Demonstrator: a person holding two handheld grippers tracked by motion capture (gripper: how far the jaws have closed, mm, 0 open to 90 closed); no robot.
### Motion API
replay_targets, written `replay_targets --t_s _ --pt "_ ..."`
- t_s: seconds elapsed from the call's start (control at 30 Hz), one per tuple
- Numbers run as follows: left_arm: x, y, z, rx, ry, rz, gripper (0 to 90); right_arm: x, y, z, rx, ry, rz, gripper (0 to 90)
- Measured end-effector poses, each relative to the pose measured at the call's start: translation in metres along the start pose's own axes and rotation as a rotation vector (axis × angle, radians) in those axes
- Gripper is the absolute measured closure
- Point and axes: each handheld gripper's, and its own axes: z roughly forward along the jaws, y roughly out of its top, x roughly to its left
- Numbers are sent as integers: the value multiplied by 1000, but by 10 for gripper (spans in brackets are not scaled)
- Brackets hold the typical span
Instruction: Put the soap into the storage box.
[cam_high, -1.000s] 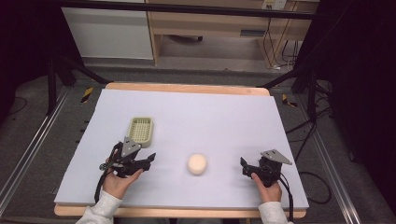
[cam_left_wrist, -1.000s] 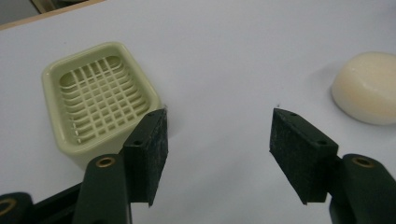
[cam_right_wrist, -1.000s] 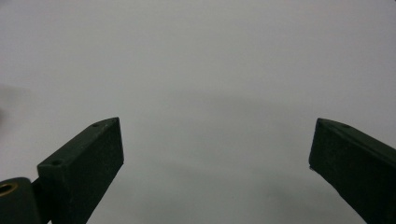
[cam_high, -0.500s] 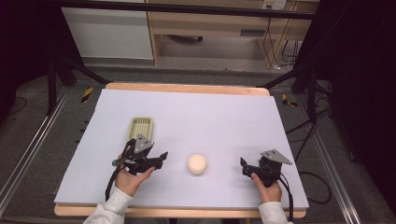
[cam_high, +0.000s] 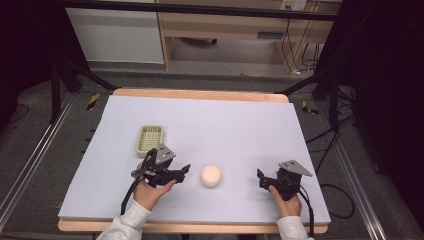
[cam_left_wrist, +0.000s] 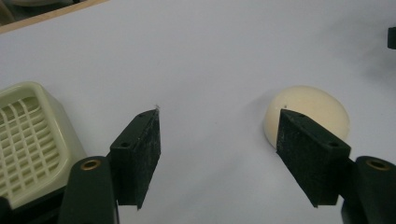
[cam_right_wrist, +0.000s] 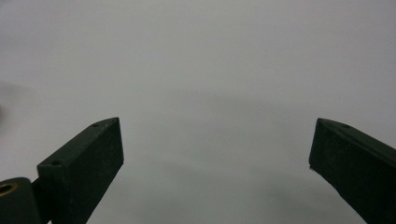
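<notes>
Your left gripper (cam_high: 184, 171) has just been opening, nothing between its jaws, near the cream ball (cam_high: 211, 175); your right gripper (cam_high: 261, 178) stands released.

In the left gripper view the pale green slotted basket (cam_left_wrist: 32, 140) is cut off by the left edge, and its near corner is hidden behind the left gripper (cam_left_wrist: 219, 156)'s own dark jaw. The same gripper's other jaw covers the near rim of the cream round ball (cam_left_wrist: 313, 112), so how the ball meets the mat there cannot be told. A dark shape at the right edge is cut off too short to name. In the right gripper view both jaws of the right gripper (cam_right_wrist: 215, 163) run out of the bottom corners, and the grey mat (cam_right_wrist: 201, 70) is blurred and featureless.
</notes>
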Motion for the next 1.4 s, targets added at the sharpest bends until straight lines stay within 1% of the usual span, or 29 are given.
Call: replay_targets --t_s 0.17,0.2,0.4,0.47,0.57,0.67,0.77,0.93,1.0,1.17,1.4 --pt "-5 3 4 0 -8 7 292 0 0 0 1 2 1 35" --pt "-7 3 5 -3 -7 3 289 0 0 0 2 2 4 35" --pt "-14 6 9 -8 -25 8 274 0 0 0 2 -1 -1 35" --pt "-17 6 12 -11 -34 1 268 0 0 0 4 2 1 35" --pt "-21 7 15 -6 -45 0 261 0 0 0 2 0 -1 35" --pt "-25 7 18 1 -52 8 254 0 0 0 4 1 0 35" --pt "-29 8 21 3 -59 5 246 0 0 0 4 0 -2 35" --pt "-36 9 26 22 -66 20 228 1 0 0 4 0 -1 35" --pt "-38 9 29 21 -69 15 224 1 0 0 4 -1 -1 35" --pt "-43 9 35 32 -78 17 214 1 0 0 5 2 0 35" --pt "-47 10 40 36 -78 18 206 1 0 0 5 0 -2 35"
